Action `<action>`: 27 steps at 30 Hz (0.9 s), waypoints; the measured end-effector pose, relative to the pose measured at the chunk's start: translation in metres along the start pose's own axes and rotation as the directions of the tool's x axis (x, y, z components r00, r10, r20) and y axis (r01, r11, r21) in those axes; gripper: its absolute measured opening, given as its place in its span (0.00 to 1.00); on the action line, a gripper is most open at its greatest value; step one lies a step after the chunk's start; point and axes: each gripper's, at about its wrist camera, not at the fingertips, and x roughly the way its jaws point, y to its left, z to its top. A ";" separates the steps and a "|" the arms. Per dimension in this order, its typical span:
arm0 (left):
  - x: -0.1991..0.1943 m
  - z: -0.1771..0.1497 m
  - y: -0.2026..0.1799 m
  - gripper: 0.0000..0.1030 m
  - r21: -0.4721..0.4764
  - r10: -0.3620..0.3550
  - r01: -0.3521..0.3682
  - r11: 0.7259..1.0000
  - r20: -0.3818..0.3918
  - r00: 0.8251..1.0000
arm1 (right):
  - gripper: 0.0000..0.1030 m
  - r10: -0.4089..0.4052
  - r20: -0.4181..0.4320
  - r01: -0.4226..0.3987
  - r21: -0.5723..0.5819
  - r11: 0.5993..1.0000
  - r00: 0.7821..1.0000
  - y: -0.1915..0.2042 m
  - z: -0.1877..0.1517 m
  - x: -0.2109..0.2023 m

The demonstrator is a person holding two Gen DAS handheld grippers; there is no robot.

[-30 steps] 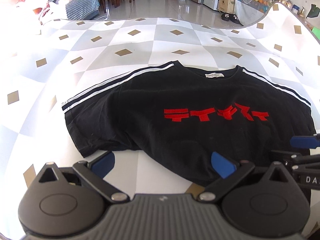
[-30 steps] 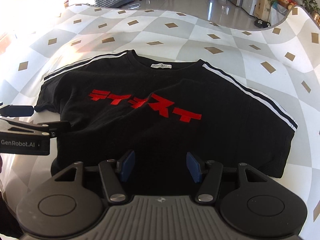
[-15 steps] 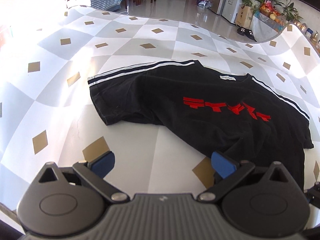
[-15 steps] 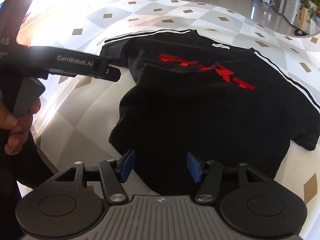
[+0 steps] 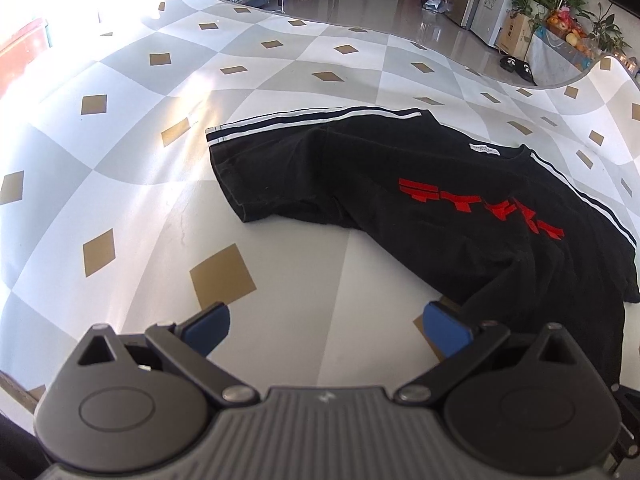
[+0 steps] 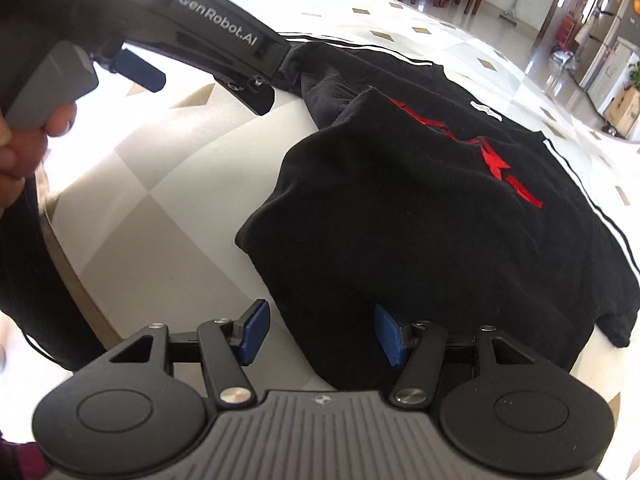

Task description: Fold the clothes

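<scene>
**Shirt partly doubled over, both tongs wide apart**

The black T-shirt lies on the desk with its collar label on the far side, just ahead of and to the right of the left tongs and directly ahead of the right tongs. Compared with a second ago, when it lay spread flat with both sleeves out, its lower hem portion now sits doubled up over the chest, covering part of the red lettering in the right wrist view. Both views have also swung leftward, so the shirt's left sleeve now sits well ahead of the left tongs. That suggests a first fold is under way or settling, with the sleeves not yet brought in.

The left tongs stand wide apart over bare desk and hold nothing; the right fingertip sits just beside the shirt's near edge, contact uncertain. The right tongs are also apart, empty, hanging over the bunched near edge of the cloth. The left tongs show up again in the right wrist view, held by a hand.
</scene>
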 end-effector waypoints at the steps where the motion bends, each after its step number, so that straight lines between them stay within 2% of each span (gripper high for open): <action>1: 0.000 0.000 0.000 1.00 0.001 0.002 -0.002 1.000 0.002 1.000 | 0.54 -0.013 0.008 0.013 -0.016 1.000 1.000 0.002 0.000 0.001; 5: 0.000 0.000 0.002 1.00 -0.009 0.005 -0.005 1.000 0.001 1.000 | 0.52 -0.027 0.025 0.027 -0.025 0.999 0.999 0.004 -0.001 0.004; 9: -0.002 -0.001 0.005 1.00 -0.021 0.004 -0.004 1.000 0.002 1.000 | 0.30 -0.034 0.057 0.033 0.018 0.999 0.998 -0.005 0.000 0.001; 10: -0.002 -0.001 0.006 1.00 -0.022 0.007 -0.007 1.000 0.003 1.000 | 0.22 -0.026 0.067 0.023 0.042 0.999 0.997 -0.009 0.002 -0.001; 13: -0.002 -0.002 0.007 1.00 -0.029 0.009 -0.009 1.000 0.005 1.000 | 0.10 -0.009 0.114 -0.005 0.123 0.992 0.993 -0.023 0.007 -0.011; 21: 0.002 -0.008 0.007 1.00 -0.016 0.001 -0.001 1.000 -0.002 1.000 | 0.09 0.034 0.264 -0.137 0.382 0.914 0.964 -0.075 0.026 -0.046; 26: 0.005 -0.011 -0.001 1.00 0.011 -0.042 0.042 0.999 -0.013 0.999 | 0.08 -0.005 0.310 -0.162 0.512 0.843 0.951 -0.129 0.048 -0.057; 27: 0.006 -0.012 -0.004 1.00 0.019 -0.055 0.055 0.998 -0.014 0.998 | 0.08 -0.005 0.303 -0.157 0.508 0.847 0.953 -0.135 0.049 -0.056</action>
